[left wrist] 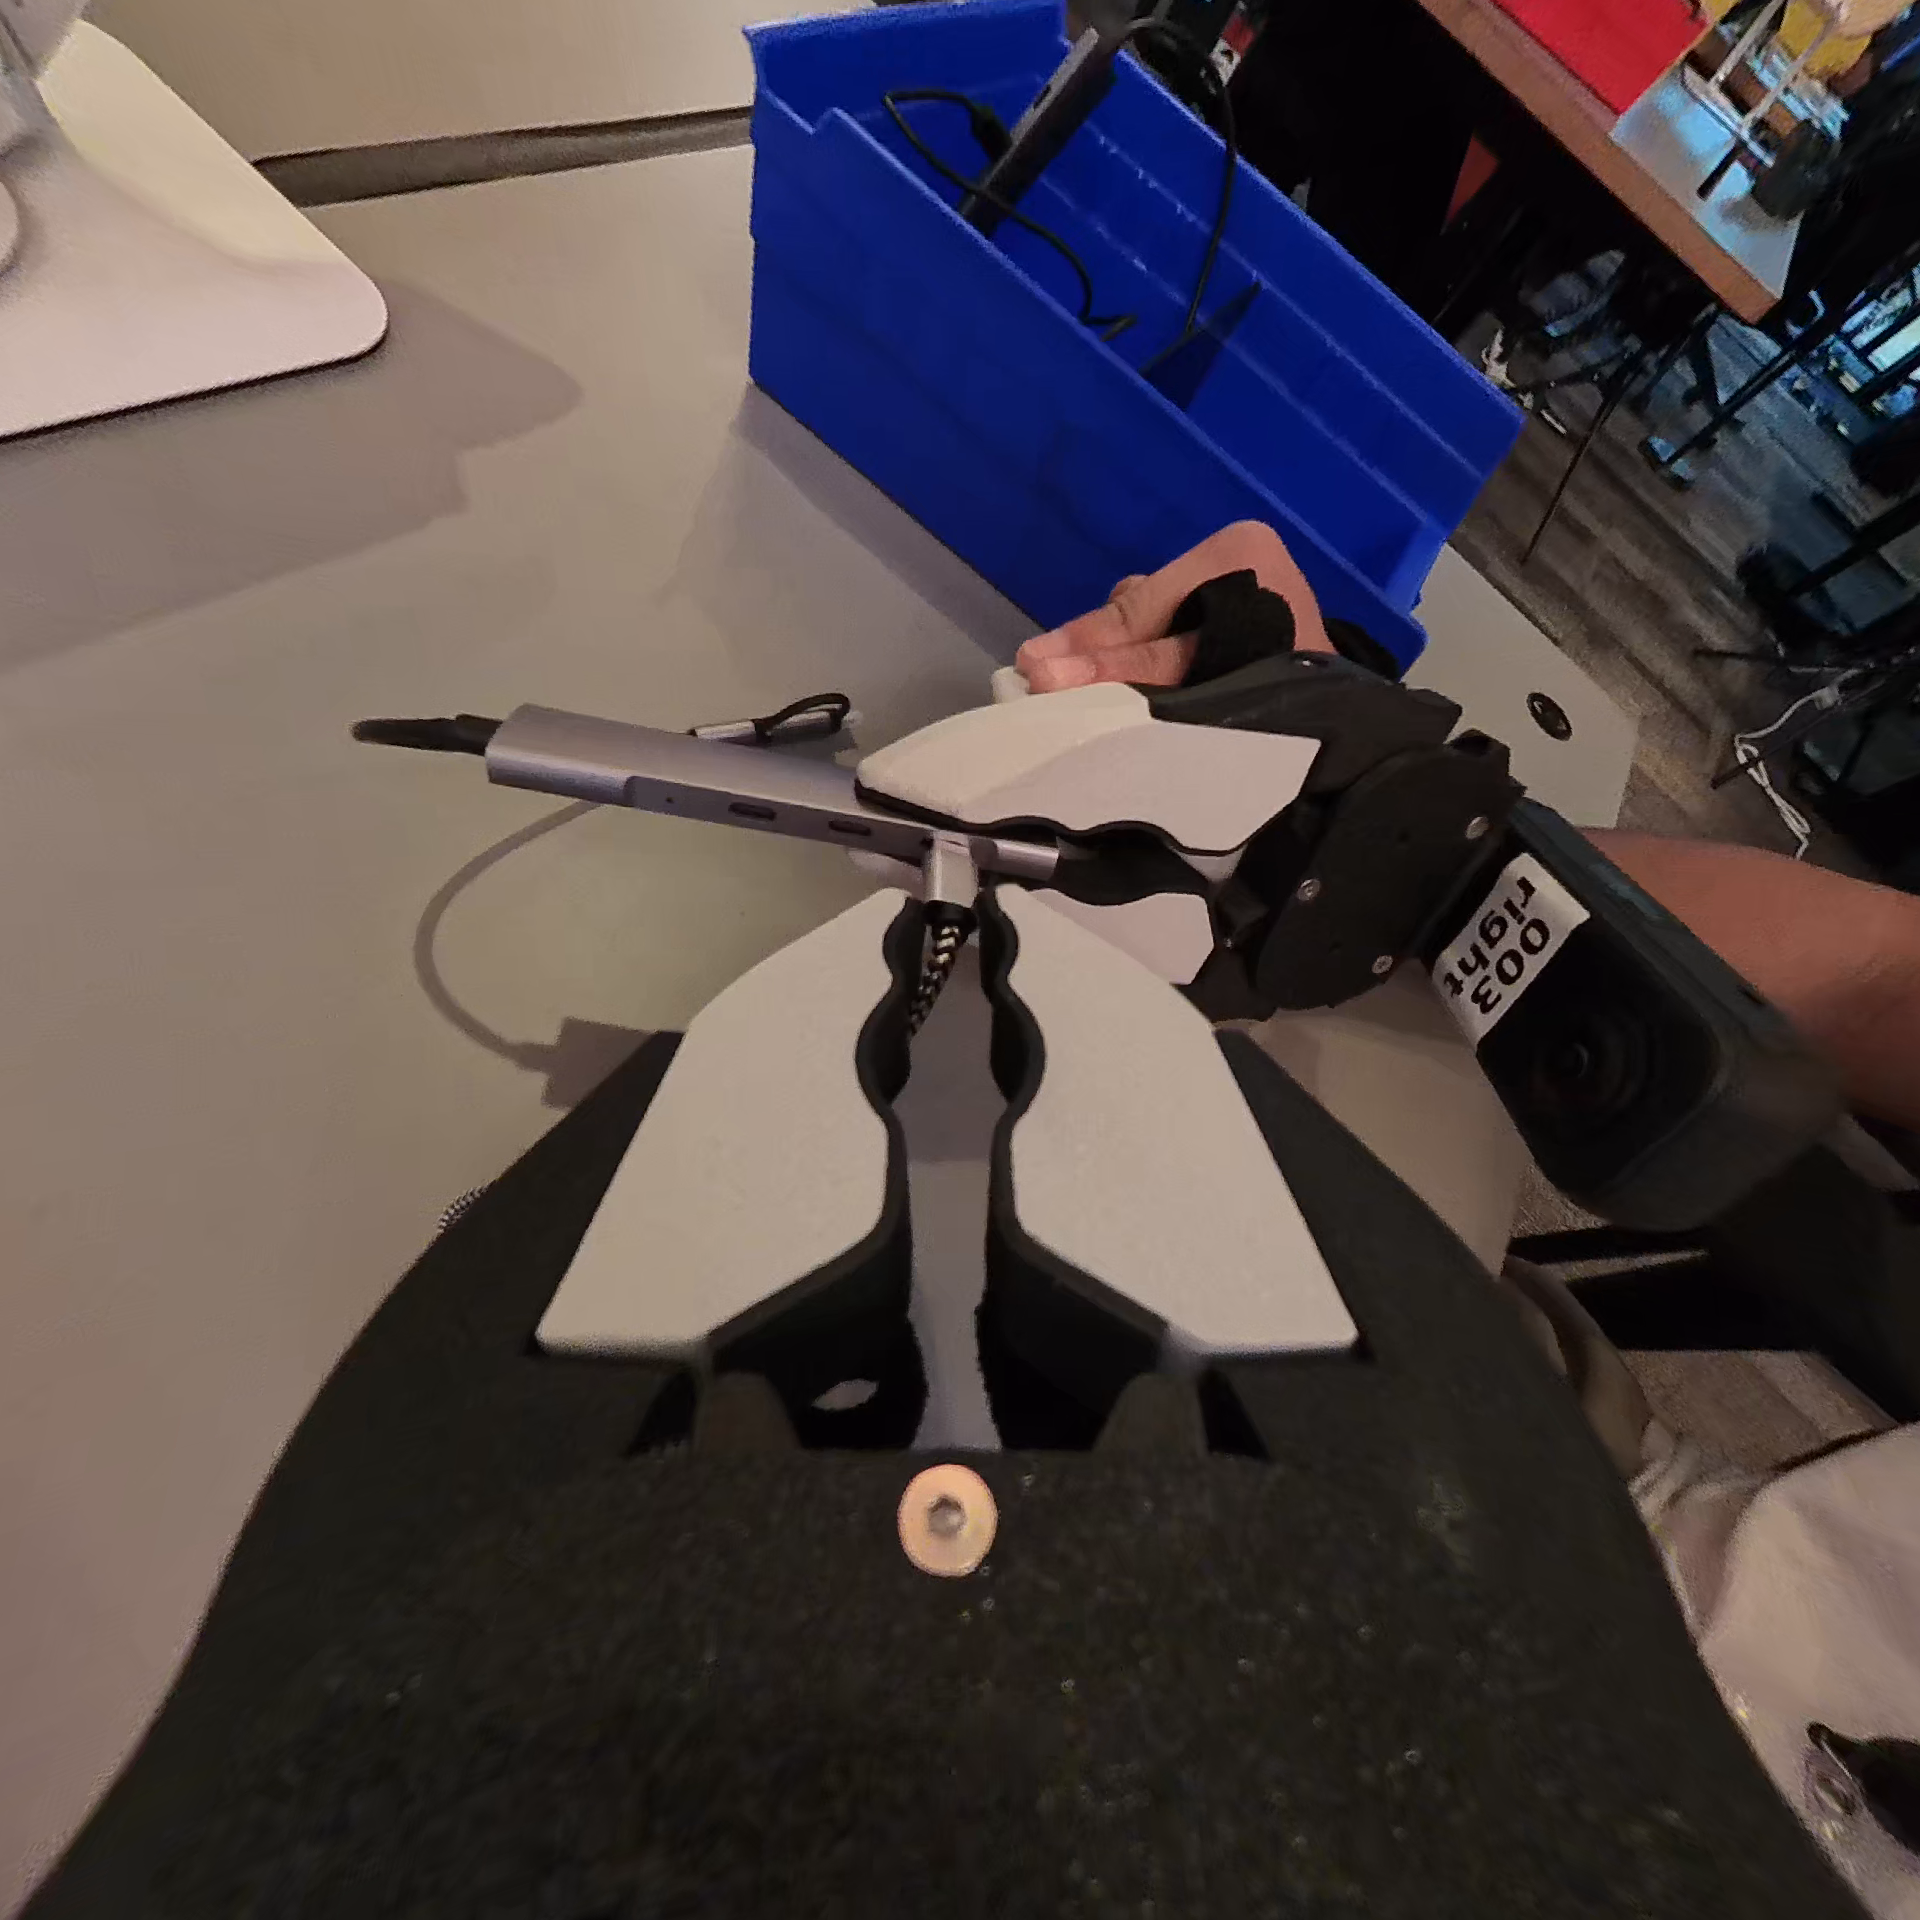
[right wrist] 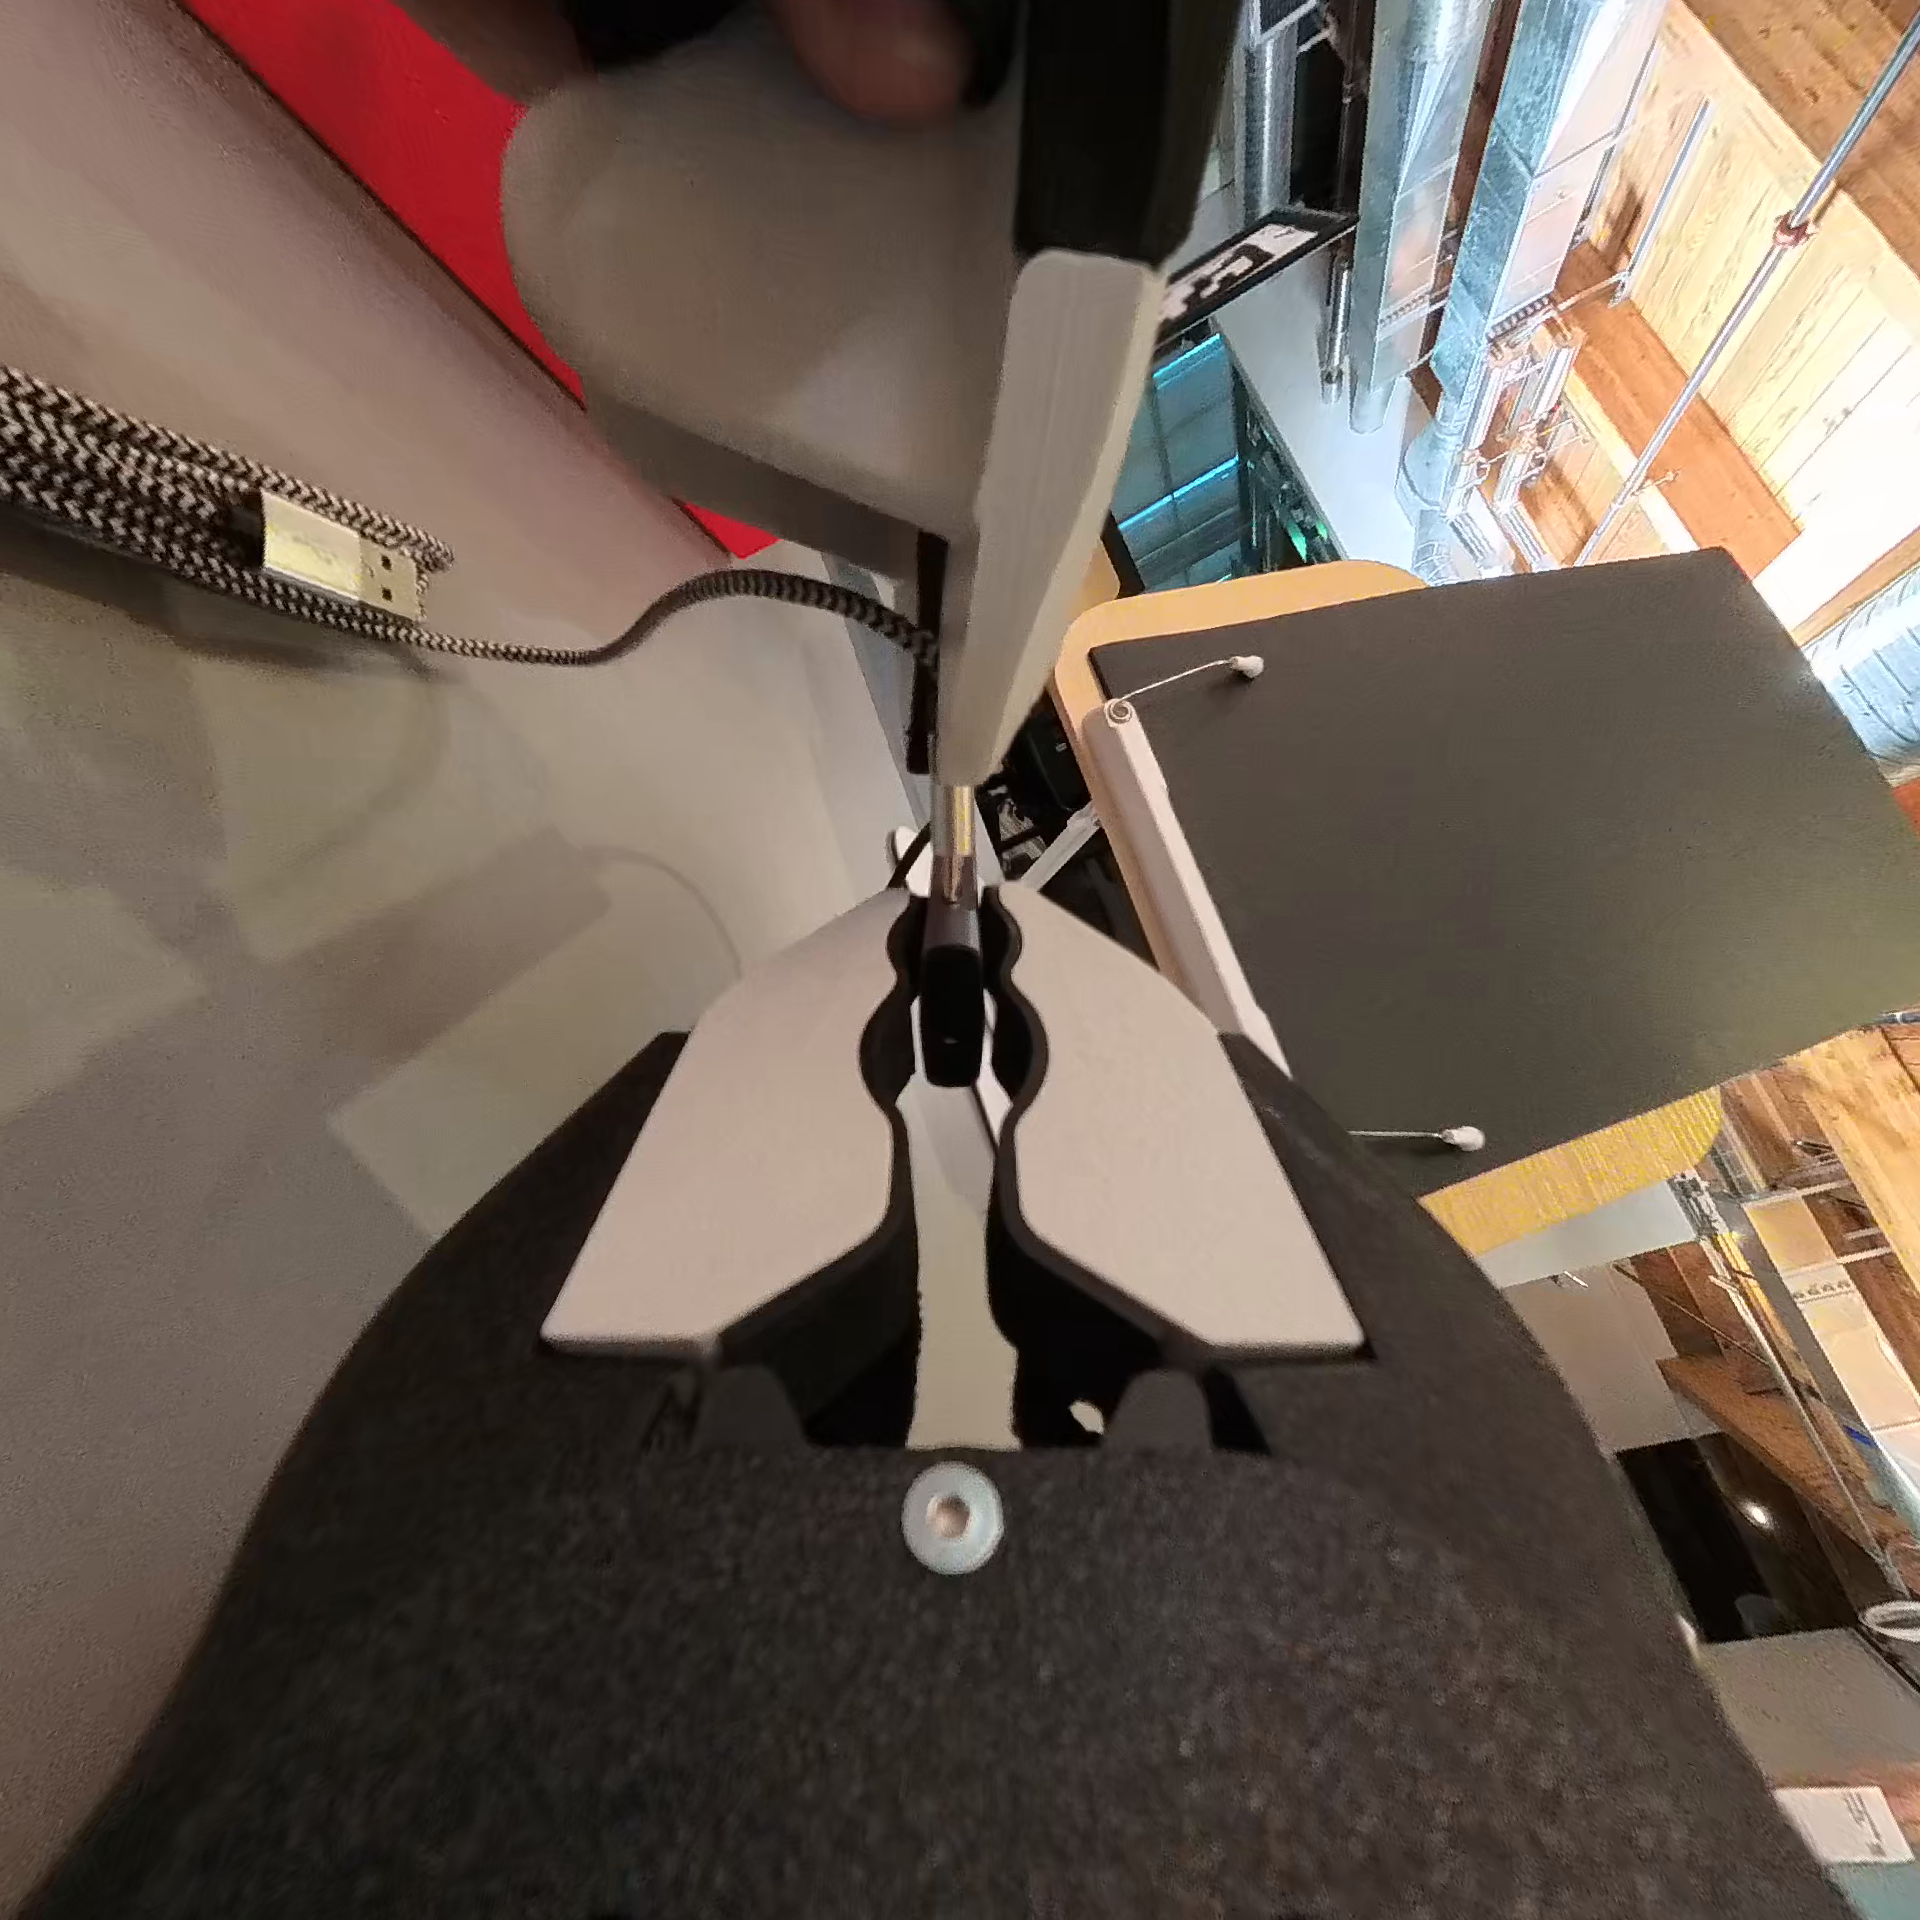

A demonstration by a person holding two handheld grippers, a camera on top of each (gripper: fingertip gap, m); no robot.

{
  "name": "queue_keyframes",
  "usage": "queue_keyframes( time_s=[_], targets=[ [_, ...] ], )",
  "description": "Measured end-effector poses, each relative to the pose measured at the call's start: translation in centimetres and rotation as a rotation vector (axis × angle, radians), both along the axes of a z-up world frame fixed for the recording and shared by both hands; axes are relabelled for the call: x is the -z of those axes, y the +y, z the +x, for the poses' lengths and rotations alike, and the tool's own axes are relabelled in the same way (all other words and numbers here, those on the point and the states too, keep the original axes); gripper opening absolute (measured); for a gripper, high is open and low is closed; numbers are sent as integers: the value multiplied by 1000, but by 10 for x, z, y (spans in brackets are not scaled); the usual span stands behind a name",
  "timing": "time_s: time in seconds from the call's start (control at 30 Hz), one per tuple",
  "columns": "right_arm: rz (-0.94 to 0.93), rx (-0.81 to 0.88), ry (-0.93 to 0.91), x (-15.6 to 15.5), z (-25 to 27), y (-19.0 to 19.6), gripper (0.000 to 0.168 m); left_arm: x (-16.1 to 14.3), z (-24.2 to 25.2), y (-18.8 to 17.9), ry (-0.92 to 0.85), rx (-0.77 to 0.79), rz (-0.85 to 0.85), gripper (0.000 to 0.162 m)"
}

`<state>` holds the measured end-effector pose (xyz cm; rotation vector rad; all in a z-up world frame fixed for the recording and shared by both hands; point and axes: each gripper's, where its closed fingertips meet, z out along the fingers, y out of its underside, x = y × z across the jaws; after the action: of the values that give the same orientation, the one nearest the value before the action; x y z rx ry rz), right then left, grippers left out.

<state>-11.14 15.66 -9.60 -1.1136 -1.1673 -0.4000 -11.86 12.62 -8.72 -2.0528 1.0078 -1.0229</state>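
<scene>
left gripper [left wrist: 951, 914] is clamped on the metal plug [left wrist: 948, 868] of a braided cable [left wrist: 932, 971], nose to the side ports of the grey usb hub [left wrist: 717, 774], while right gripper [left wrist: 1039, 821] pinches the hub's end to steady it, apparently. blue bin [left wrist: 1039, 364] sits behind the hub; a white label [left wrist: 1507, 951] with print rides the right gripper's camera.

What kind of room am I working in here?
Probably an open workshop or lab-style office: a grey tabletop carrying a blue plastic parts bin with cables, other work tables behind, and exposed metal ducting under a wooden plank ceiling.
</scene>
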Motion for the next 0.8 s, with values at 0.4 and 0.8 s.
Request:
queue_keyframes(
  time_s=[0.4, 0.8],
  targets=[
    [26, 49, -53, 2, 1, 1, 9, 4, 3, 3, -27, -84, 23, 10],
    [44, 18, 18, 1, 1, 0, 9, 3, 3, 6, -39, -90, 59, 10]
  ],
)
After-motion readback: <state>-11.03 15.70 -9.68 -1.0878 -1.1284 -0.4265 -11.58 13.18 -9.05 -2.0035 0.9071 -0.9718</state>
